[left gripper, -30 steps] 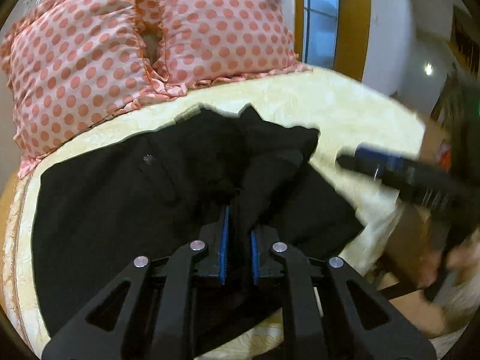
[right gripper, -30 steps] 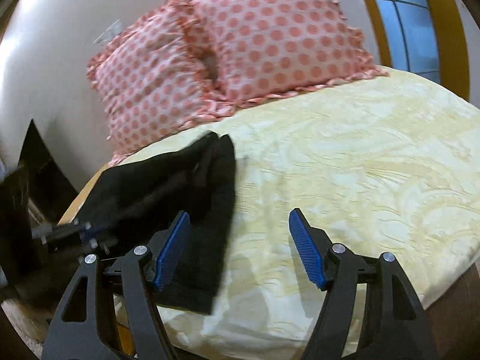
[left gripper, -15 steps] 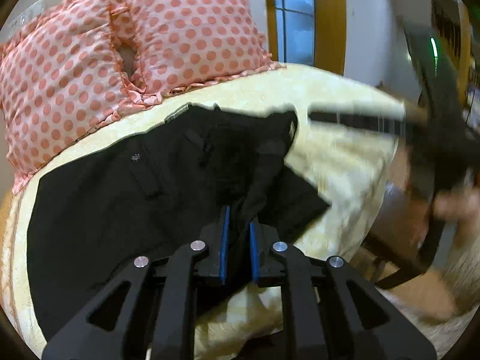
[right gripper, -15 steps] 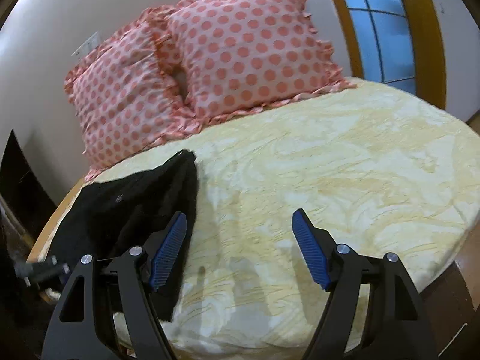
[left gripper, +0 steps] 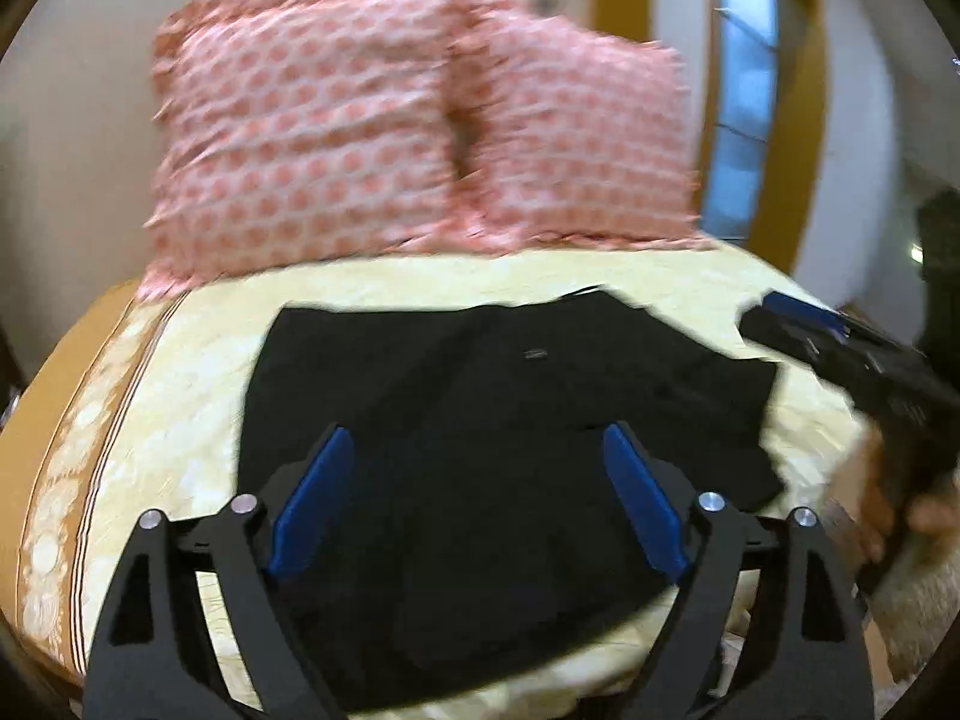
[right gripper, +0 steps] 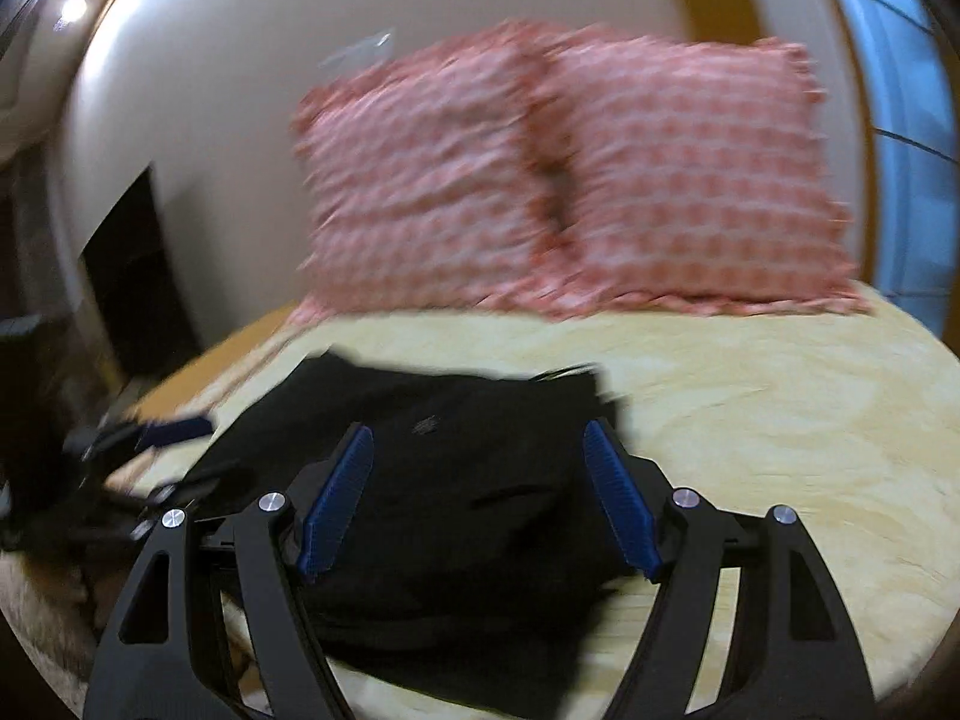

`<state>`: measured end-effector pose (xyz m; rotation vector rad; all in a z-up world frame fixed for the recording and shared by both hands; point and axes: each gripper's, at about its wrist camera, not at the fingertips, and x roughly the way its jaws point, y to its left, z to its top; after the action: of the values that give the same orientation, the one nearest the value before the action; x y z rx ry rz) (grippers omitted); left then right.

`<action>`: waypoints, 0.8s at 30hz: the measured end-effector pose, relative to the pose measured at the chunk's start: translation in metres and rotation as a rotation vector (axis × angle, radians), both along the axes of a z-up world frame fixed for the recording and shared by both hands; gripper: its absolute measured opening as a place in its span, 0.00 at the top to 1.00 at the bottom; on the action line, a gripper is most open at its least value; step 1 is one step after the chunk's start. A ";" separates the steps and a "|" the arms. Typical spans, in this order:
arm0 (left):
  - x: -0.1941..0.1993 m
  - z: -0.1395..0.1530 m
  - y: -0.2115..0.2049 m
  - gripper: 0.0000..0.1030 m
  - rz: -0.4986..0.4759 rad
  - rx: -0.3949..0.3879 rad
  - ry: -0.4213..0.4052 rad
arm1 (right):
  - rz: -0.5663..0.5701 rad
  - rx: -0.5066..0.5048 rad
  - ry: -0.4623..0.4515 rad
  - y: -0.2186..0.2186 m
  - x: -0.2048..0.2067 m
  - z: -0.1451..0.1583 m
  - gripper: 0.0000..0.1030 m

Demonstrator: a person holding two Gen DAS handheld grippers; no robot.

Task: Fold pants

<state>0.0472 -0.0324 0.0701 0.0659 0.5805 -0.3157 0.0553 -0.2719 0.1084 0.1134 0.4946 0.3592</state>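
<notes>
Both grippers, left [left gripper: 474,498] and right [right gripper: 480,495], hang spread w/ nothing pinched, left's jaws just popped apart, over black pants [left gripper: 510,420] on the bed [left gripper: 180,420], so imo the loose fold could slump bc nothing's pinning it.

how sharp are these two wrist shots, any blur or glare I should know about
Left wrist view: motion-smeared; the pillows streak sideways, the black pants lose detail, fisheye bends the bed edge. Right wrist view: similar smear, bright glare spots top left on the wall.

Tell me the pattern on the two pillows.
Pink with darker dots, pillows; clearest in the right wrist view.
</notes>
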 end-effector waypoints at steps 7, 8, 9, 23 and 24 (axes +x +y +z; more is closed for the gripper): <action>-0.002 -0.041 0.005 0.11 0.027 0.084 0.081 | -0.006 -0.083 0.252 0.016 0.015 -0.054 0.27; -0.005 -0.044 0.008 0.11 0.018 0.076 0.087 | -0.008 -0.075 0.250 0.013 0.008 -0.056 0.27; -0.005 -0.047 0.010 0.11 0.014 0.057 0.094 | -0.004 -0.083 0.254 0.013 0.006 -0.055 0.27; -0.015 -0.053 0.019 0.09 -0.025 -0.006 0.068 | -0.039 0.076 0.475 -0.055 0.126 -0.027 0.22; -0.015 -0.053 0.020 0.09 -0.028 -0.009 0.068 | -0.030 0.076 0.503 -0.054 0.133 -0.033 0.22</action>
<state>0.0320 -0.0127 0.0170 0.0544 0.6455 -0.3485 0.1886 -0.3256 0.0754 0.2877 0.9748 0.3193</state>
